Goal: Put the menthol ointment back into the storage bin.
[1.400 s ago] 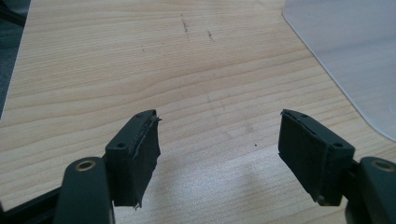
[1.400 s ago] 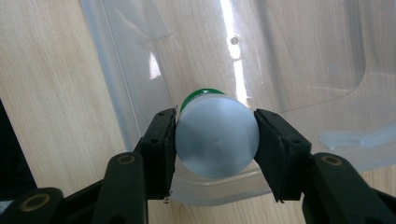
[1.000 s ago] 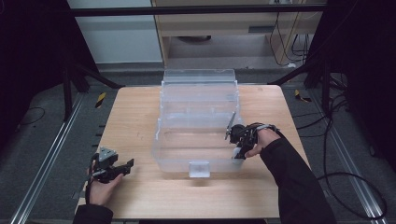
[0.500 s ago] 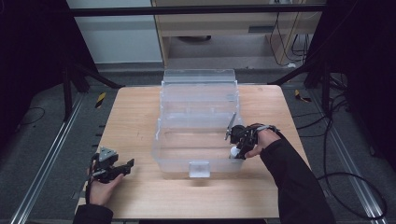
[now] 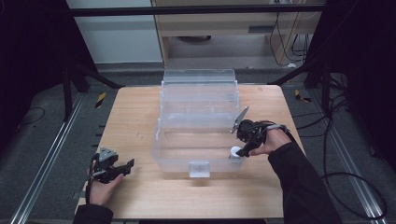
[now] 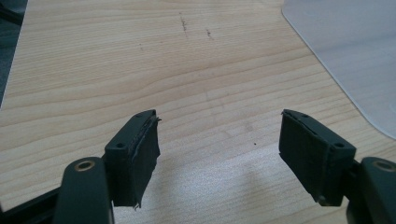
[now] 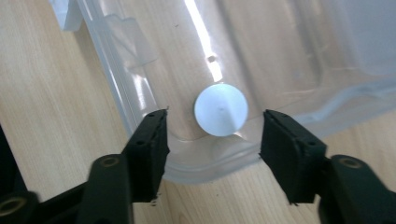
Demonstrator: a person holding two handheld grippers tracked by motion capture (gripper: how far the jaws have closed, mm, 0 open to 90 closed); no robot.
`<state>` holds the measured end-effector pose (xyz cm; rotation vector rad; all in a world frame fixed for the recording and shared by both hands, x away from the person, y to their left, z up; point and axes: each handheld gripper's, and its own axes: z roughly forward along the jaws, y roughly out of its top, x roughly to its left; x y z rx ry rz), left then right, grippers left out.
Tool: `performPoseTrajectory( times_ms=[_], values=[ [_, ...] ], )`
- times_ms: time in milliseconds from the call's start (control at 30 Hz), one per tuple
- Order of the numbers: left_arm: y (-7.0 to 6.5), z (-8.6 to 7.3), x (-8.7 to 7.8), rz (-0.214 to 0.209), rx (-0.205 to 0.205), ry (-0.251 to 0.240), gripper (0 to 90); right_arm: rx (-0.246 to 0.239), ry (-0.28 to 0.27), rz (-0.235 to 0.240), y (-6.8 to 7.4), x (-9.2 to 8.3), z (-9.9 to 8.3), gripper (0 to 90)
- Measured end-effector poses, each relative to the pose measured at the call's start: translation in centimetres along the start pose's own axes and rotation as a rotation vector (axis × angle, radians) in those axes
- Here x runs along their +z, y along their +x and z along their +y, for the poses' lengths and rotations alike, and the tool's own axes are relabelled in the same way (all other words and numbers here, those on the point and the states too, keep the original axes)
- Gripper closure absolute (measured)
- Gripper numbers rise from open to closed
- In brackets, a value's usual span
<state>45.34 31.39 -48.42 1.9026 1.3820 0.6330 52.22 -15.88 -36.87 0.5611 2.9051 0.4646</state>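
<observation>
In the clear bin's (image 5: pixel 198 140) near right corner, we log the white disc (image 7: pixel 221 109) just released, right tongs (image 7: pixel 212 140) opened and empty, left tongs (image 6: pixel 217 154) open over the counter (image 6: pixel 140 56).

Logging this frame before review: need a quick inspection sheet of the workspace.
Surface: light wooden table, faint dark marks.
Job's things: clear plastic storage bin, open; small white round cap lying inside its near right corner.
Clutter: nothing seen.
Grippers: right gripper above the cap, jaws just opened, apart from it, nothing held; left gripper open over bare wood.
Cables: black cable trailing off the right edge to the floor.
Surroundings: grey floor, metal rails, dark frame struts, wooden cabinet behind.
</observation>
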Motion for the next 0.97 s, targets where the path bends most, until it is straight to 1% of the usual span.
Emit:
performPoseTrajectory(
  times_ms=[33, 67, 100, 133, 200, 300, 333, 367, 400, 433, 467, 500, 533, 567, 700, 733, 767, 800, 833, 867, 900, 967],
  values=[
    [0.0, 0.0, 0.0, 0.001, -0.004, -0.004, 28.2, 0.020, -0.038, -0.021, 0.3, -0.9, -0.5, 36.2],
    [0.0, 0.0, 0.0, 0.001, -0.004, -0.004, 28.2, 0.020, -0.038, -0.021, 0.3, -0.9, -0.5, 36.2],
    [0.0, 0.0, 0.0, 0.000, 0.000, 0.001, 28.2, 0.034, -0.054, -0.023, 0.5, -1.3, -0.8, 36.0],
    [0.0, 0.0, 0.0, 0.001, 0.001, 0.002, 28.1, 0.042, -0.063, -0.026, 0.7, -1.7, -1.2, 35.2],
    [-0.1, 0.0, 0.0, -0.001, -0.003, -0.001, 28.1, 0.052, -0.099, -0.041, 1.0, -2.4, -2.1, 32.5],
    [-0.1, 0.0, 0.0, -0.001, -0.004, -0.002, 28.1, 0.085, -0.142, -0.060, 1.3, -3.0, -3.5, 28.7],
    [-0.1, 0.0, 0.1, 0.000, -0.003, -0.001, 28.0, 0.104, -0.155, -0.069, 1.5, -3.1, -4.0, 27.4],
    [-0.1, 0.0, 0.0, -0.001, 0.001, 0.002, 27.8, 0.139, -0.191, -0.085, 1.9, -2.9, -5.3, 25.4],
    [-0.1, 0.0, 0.0, -0.001, 0.001, 0.002, 27.8, 0.139, -0.191, -0.085, 1.9, -2.9, -5.3, 25.4],
    [-0.1, 0.0, 0.0, -0.001, 0.000, 0.000, 27.8, 0.151, -0.201, -0.093, 2.0, -2.8, -5.7, 25.0],
    [-0.1, 0.0, 0.0, -0.001, 0.000, 0.001, 27.6, 0.194, -0.239, -0.111, 2.5, -2.1, -7.0, 22.6],
    [-0.1, 0.0, 0.0, -0.001, 0.000, 0.002, 27.6, 0.194, -0.239, -0.111, 2.5, -2.1, -7.0, 22.6],
    [-0.1, 0.0, 0.0, -0.001, -0.001, 0.002, 27.6, 0.203, -0.245, -0.116, 2.6, -1.8, -7.4, 21.6],
    [-0.1, 0.0, 0.0, -0.001, 0.001, 0.003, 27.5, 0.219, -0.254, -0.131, 2.8, -1.3, -7.9, 20.9],
    [-0.1, -0.1, 0.0, -0.001, -0.001, 0.002, 27.0, 0.286, -0.308, -0.143, 3.5, 0.6, -10.0, 19.0],
    [-0.1, -0.1, 0.1, -0.001, -0.001, 0.003, 26.7, 0.294, -0.317, -0.145, 3.6, 1.0, -10.4, 18.6],
    [-0.1, -0.1, 0.1, -0.001, -0.004, 0.003, 26.5, 0.318, -0.333, -0.156, 3.7, 1.8, -11.1, 17.4],
    [-0.1, -0.1, 0.1, -0.001, -0.004, 0.003, 26.3, 0.318, -0.333, -0.156, 3.7, 1.8, -11.1, 17.4],
    [-0.1, -0.1, 0.1, 0.001, -0.003, 0.003, 26.1, 0.349, -0.354, -0.166, 3.7, 2.6, -12.1, 16.7],
    [-0.1, -0.1, 0.1, 0.001, -0.004, 0.001, 26.1, 0.349, -0.354, -0.166, 3.7, 2.6, -12.1, 16.7],
    [-0.1, -0.1, 0.2, 0.001, -0.003, 0.001, 25.5, 0.376, -0.359, -0.163, 3.7, 3.2, -12.7, 16.6],
    [-0.1, -0.1, 0.2, 0.002, -0.006, -0.001, 25.3, 0.379, -0.350, -0.164, 3.6, 3.3, -12.9, 16.5]
  ],
)
